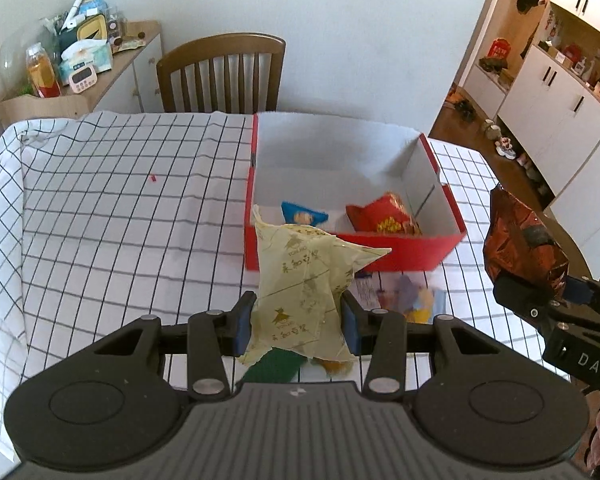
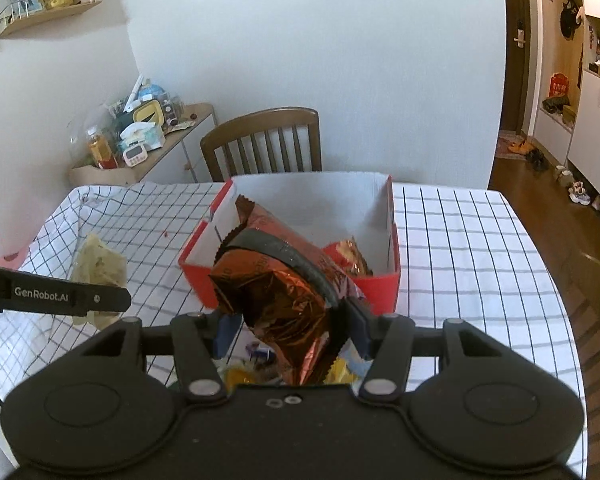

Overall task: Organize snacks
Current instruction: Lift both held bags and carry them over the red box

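My left gripper is shut on a pale yellow snack packet and holds it above the table, just short of the near left corner of the red box. The box is open, white inside, and holds a blue packet and a red packet. My right gripper is shut on a shiny brown foil snack bag, held in front of the box. That bag also shows at the right of the left wrist view. The yellow packet shows at left in the right wrist view.
The table has a white checked cloth. Several loose snack packets lie on the cloth in front of the box, under both grippers. A wooden chair stands behind the table, and a cluttered side cabinet is at the back left.
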`<state>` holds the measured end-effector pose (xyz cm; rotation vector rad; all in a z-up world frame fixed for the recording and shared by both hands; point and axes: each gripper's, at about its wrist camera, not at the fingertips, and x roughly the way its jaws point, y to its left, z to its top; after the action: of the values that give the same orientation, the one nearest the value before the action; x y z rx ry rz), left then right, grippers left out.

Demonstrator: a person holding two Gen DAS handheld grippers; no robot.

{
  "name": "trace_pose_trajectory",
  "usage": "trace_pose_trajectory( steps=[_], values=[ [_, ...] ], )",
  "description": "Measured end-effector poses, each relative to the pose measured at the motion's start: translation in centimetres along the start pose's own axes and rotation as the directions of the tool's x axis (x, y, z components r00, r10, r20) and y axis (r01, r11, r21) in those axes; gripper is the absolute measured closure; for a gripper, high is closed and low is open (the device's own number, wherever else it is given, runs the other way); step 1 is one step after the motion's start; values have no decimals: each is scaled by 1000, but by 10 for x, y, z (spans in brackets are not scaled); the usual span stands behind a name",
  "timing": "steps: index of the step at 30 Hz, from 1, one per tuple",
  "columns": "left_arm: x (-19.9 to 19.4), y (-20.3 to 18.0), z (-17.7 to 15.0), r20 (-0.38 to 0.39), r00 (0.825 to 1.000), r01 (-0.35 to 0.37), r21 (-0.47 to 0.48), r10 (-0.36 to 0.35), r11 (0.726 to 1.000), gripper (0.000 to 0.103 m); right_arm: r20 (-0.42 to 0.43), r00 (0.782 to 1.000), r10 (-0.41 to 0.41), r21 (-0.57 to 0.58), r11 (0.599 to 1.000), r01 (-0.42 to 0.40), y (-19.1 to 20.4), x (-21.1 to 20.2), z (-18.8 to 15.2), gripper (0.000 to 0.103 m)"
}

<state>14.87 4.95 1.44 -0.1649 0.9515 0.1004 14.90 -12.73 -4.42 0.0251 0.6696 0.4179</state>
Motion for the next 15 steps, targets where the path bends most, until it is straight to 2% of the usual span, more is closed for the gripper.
trace_pose_trajectory(
  steps=[9,15],
  values=[
    [23,-9,47,20,998,-58,16,58,998,60,-20,1000,2,1,1000,-2,-15,38,31,47],
    [51,-16,75,-2,997,-82,29,82,996,60,-51,999,-11,-1,1000,10,-26,71,49,47]
  ],
)
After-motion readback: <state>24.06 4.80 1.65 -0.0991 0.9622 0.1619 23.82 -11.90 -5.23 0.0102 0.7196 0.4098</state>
